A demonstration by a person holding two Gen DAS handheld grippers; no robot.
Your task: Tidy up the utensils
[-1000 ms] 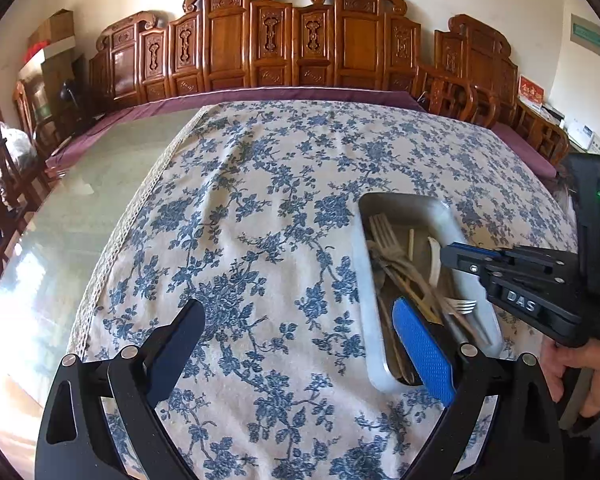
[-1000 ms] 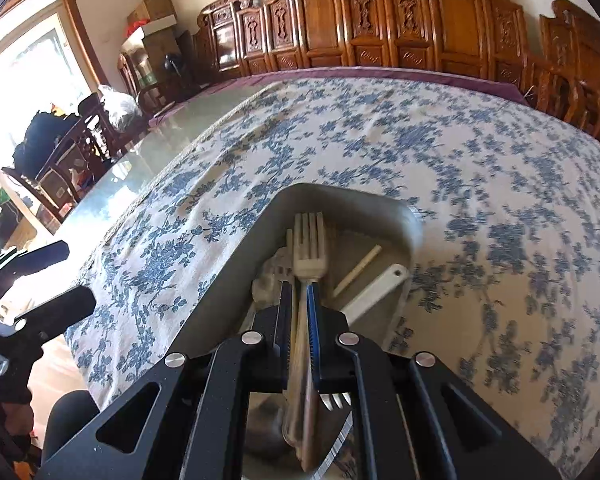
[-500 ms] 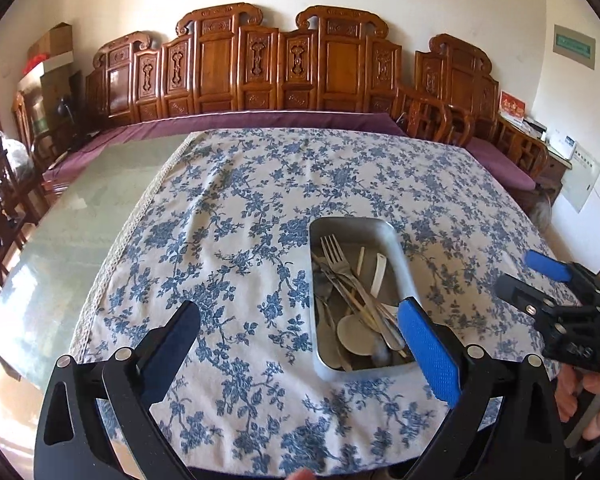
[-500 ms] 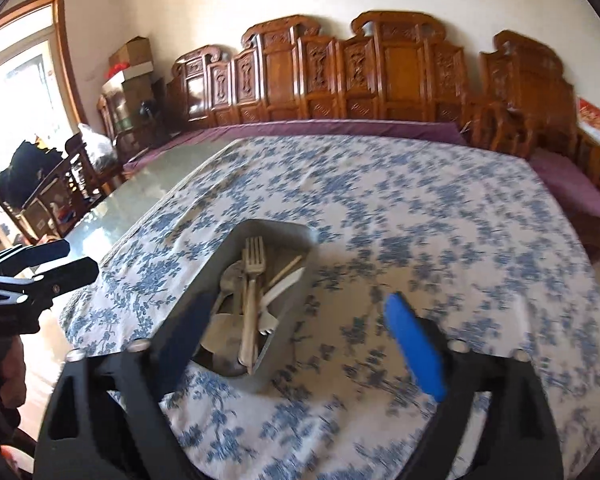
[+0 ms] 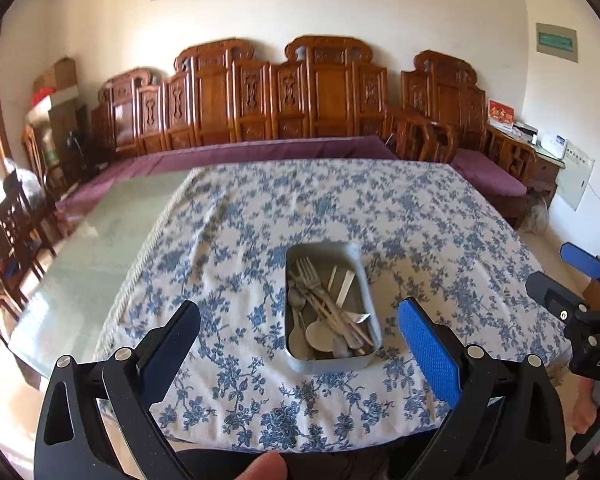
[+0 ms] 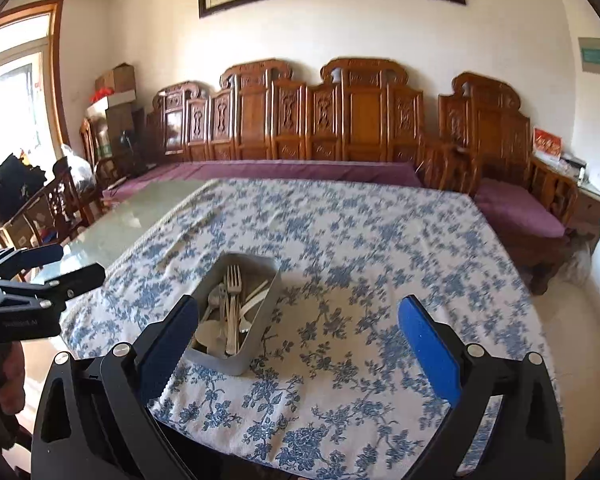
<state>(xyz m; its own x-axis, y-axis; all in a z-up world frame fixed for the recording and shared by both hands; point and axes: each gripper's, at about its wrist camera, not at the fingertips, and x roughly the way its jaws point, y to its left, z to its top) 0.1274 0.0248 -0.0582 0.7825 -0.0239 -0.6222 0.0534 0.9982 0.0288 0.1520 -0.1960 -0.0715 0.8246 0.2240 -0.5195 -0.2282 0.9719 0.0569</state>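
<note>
One metal tray (image 5: pixel 327 362) sits on the surface (image 5: pixel 440 216), on the blue-flowered tablecloth (image 5: pixel 260 216), near the front edge. Two grippers in view, none touching the tray.

Count inside tray: at least two forks (image 5: pixel 306 270), tines toward the far end; at least two spoons (image 5: pixel 319 335), bowls near the front wall; one pale flat handle (image 5: pixel 346 288) lying along the right side, with a thinner pale stick beside it. The pieces overlap in a loose pile, so the exact total cannot be told. All utensils lie within the tray walls; none on the cloth.

Left gripper (image 5: pixel 300 356): fingers spread wide, nothing between them. A thumb tip (image 5: pixel 266 468) shows at the bottom edge of the left view. Right gripper (image 6: pixel 300 354): fingers spread wide and opening, nothing held; the tray lies just ahead of its left finger (image 6: pixel 168 348).

Change against one second ago: the right fingers were then pressed together around a fork handle over the tray; now they are apart and the fork (image 6: pixel 232 304) rests in the tray on top of the pile. Both grippers have pulled back and up from the tray: it filled the lower part of both views then and now shows whole and smaller. The tray itself has not shifted on the cloth.

Carved wooden benches (image 6: pixel 364 120) line the far wall.
</note>
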